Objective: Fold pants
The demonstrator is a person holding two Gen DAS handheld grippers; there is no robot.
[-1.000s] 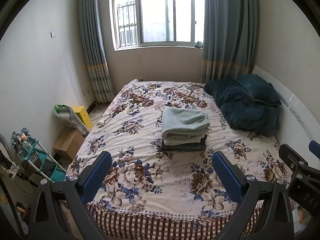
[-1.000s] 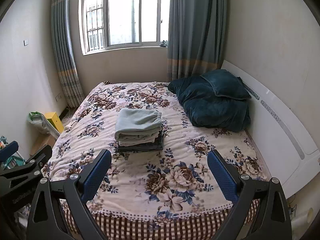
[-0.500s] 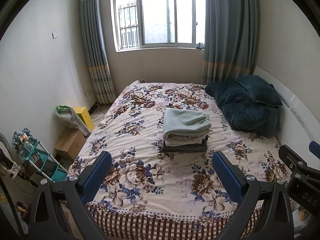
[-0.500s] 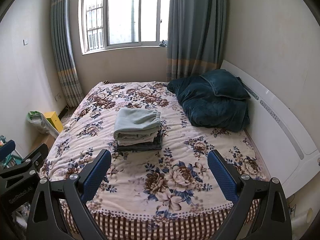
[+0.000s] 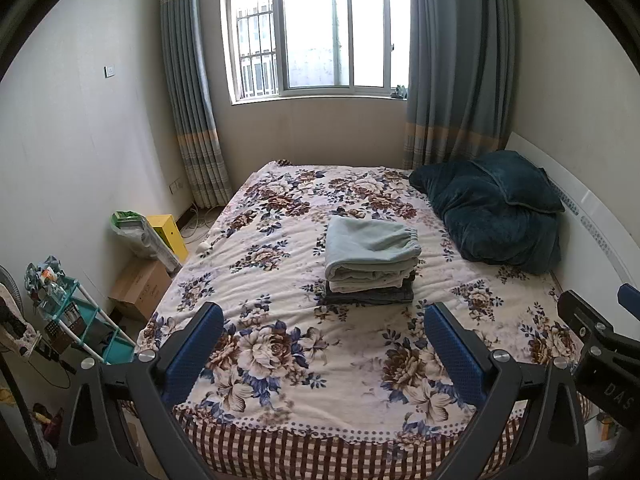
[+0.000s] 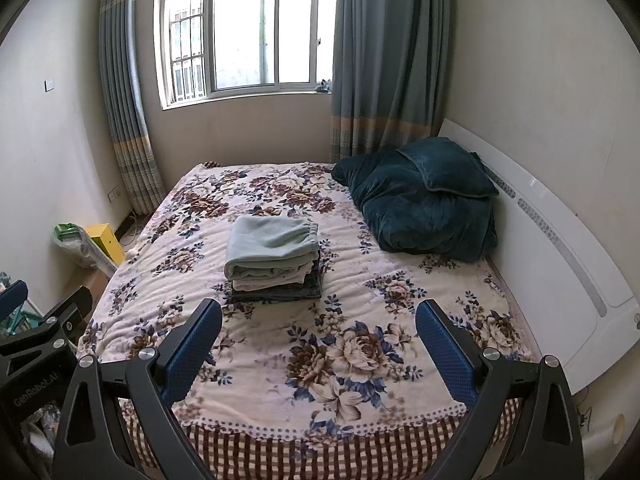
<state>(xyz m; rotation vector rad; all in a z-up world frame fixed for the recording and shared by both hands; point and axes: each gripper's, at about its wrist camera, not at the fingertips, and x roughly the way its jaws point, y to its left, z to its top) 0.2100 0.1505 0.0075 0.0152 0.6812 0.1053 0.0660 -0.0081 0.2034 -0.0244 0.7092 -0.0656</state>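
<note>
Fleecy pale-green pants [image 5: 371,249] sit folded atop a dark folded stack [image 5: 370,294] on the bed [image 5: 280,344], well ahead of both fingers. Left gripper [image 5: 324,354] and right gripper [image 6: 319,347] spread wide, empty. Likely soft, light, floppy; pinch at the elastic waistband edge.

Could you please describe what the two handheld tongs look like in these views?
Both tongs, left and right, have black angular frames with triangular cut-outs, silver round screws, and flat fingers faced with blue dimpled pads. The left tongs' body carries pale lettering, seen from the right wrist view. No cables, hands or sleeves show.
</note>
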